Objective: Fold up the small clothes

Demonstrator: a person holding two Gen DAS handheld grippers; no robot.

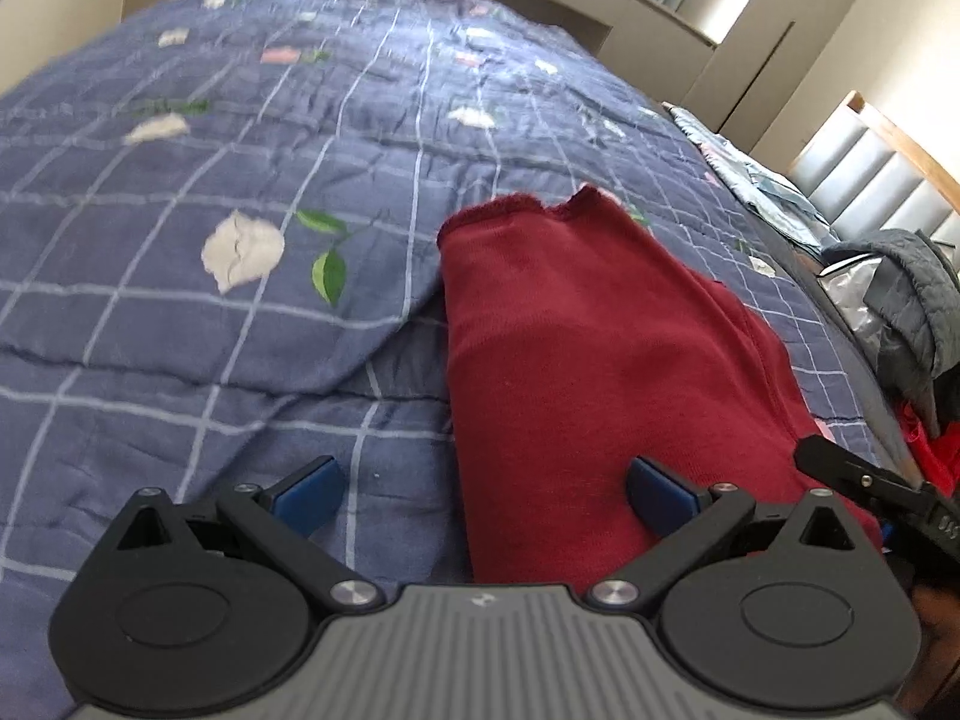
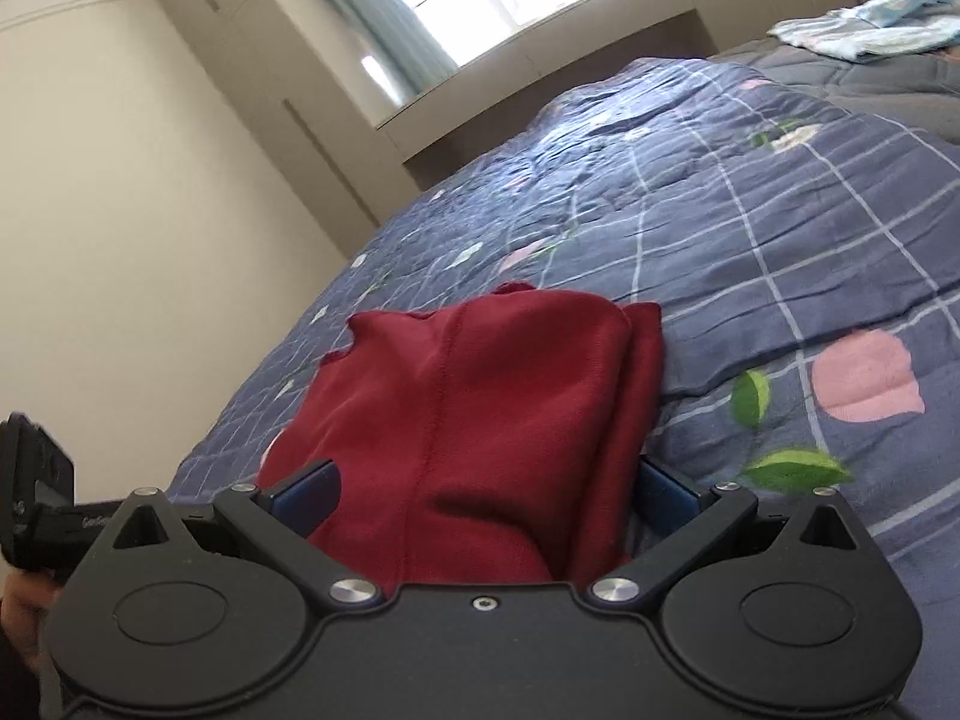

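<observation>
The red garment [image 1: 588, 360] lies on the bed quilt [image 1: 240, 312], folded lengthwise into a narrow strip that runs away from me toward its frayed far edge.

My left claw [image 1: 480, 495] is spread wide and holds nothing. Its right pad sits over the garment's near end; its left pad sits over bare quilt. The garment's left folded edge passes between them.

My right claw [image 2: 483, 495] is also spread wide. The near end of the red garment [image 2: 480, 408] fills the gap between its blue pads, but they have not pressed onto it. I cannot tell whether cloth touches either pad.

Risks from this position, as I judge them:

1. The two claws straddle different portions of the near end. Uneven closing would likely lift the strip skewed and spoil the next fold.
2. The layers at the right edge are loosely stacked. A shallow pinch may catch only the top layer and pull the fold open.
3. The quilt is soft and wrinkled. A deep pinch may gather it with the garment.
</observation>
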